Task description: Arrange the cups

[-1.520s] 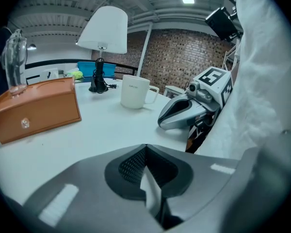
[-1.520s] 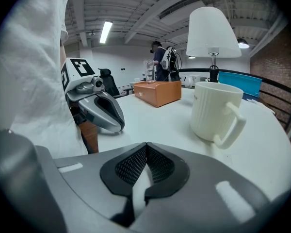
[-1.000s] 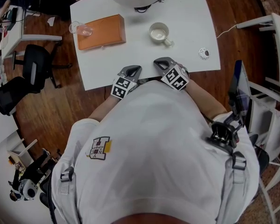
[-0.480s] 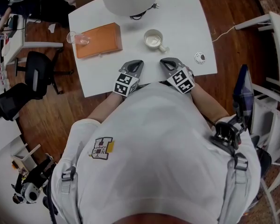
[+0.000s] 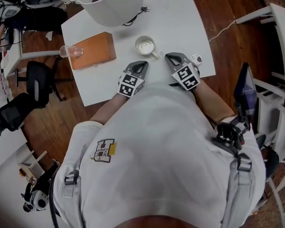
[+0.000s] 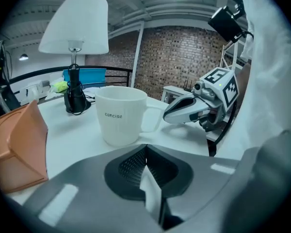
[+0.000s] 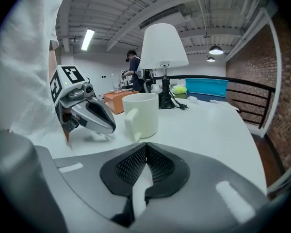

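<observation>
Opening the jaws comes first: your left gripper (image 5: 140, 65) and right gripper (image 5: 174, 57) are closed tight and empty at the table's (image 5: 180, 13) near edge. Just beyond, the white mug (image 5: 145, 45) stands upright, axis vertical, handle toward your right gripper; grip squarely there. At the far-left edge a clear glass (image 5: 70, 51) lies tipped over.
</observation>
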Available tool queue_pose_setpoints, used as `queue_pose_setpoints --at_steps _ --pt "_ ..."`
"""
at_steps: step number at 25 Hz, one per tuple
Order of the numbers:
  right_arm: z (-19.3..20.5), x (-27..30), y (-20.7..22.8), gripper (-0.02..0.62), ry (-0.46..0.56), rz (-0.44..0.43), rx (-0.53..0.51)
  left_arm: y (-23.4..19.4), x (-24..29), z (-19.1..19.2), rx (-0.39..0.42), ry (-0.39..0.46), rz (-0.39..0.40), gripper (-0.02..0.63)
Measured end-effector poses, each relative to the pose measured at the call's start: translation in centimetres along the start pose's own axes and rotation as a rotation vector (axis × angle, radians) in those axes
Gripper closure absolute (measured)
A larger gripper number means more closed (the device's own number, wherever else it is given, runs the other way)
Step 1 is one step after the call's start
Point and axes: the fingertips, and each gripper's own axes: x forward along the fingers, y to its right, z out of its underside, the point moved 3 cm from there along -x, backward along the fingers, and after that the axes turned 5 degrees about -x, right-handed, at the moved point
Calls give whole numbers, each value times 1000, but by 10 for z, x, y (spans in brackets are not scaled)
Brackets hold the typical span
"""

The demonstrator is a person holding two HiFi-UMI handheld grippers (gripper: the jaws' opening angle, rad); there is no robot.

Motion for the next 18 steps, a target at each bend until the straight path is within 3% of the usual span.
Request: queue_pose_setpoints --at_steps 3,7,18 --pt "-11 8 13 594 5 -32 -82 -3 2 -2 -12 -11 -27 606" --pt "-22 19 4 589 -12 -136 -239 -13 -1 -1 -43 -16 -75 606" --pt "-38 42 -57 594 10 -241 -273 -22 -14 2 -66 -17 -114 606"
